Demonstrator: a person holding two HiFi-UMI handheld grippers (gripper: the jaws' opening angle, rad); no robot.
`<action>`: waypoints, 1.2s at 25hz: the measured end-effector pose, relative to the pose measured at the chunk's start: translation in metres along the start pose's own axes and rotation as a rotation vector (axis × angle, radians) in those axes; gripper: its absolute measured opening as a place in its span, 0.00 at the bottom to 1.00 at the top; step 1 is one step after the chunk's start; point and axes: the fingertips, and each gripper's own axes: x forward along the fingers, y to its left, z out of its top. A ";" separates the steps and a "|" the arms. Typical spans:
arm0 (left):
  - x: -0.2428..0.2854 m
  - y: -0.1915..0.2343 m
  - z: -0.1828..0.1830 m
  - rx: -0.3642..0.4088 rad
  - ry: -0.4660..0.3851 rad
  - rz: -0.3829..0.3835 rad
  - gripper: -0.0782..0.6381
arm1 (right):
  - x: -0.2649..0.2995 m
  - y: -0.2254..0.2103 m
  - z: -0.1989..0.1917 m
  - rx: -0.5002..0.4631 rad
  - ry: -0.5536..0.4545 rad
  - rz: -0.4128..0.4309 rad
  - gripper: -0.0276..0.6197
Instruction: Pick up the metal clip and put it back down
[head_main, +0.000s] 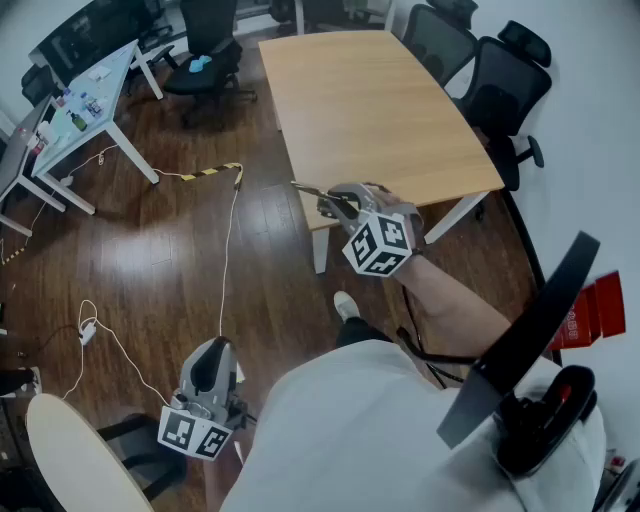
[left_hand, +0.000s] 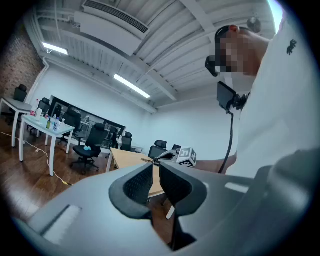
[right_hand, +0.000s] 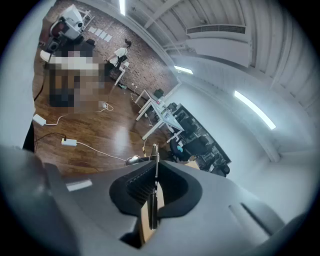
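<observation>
Metal clip (right_hand: 154, 197) pinched in right tongs (head_main: 335, 204), apparently aloft over counter's (head_main: 380, 100) six-o'clock edge; set-down remains. Left tongs (left_hand: 155, 169) closed, empty.

Dark wood floor (head_main: 150, 260), light wooden table (head_main: 370, 110), black office chairs (head_main: 505, 85), white desk (head_main: 105, 95), ceiling strip lights (left_hand: 131, 86).

thin metal clip (right_hand: 154, 200) edge-on in the right tool (right_hand: 155, 169)

Wooden table (head_main: 380, 110); black office chairs (head_main: 505, 85) beside; white desk (head_main: 95, 105).
</observation>
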 end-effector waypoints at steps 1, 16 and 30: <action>-0.009 -0.001 -0.002 0.000 0.005 -0.001 0.15 | -0.011 0.008 0.010 -0.008 -0.006 0.001 0.05; -0.067 -0.013 -0.020 0.005 0.045 -0.087 0.15 | -0.143 0.071 0.103 -0.064 -0.069 -0.045 0.05; -0.049 -0.023 -0.023 0.043 0.068 -0.136 0.14 | -0.184 0.063 0.122 -0.073 -0.103 -0.086 0.05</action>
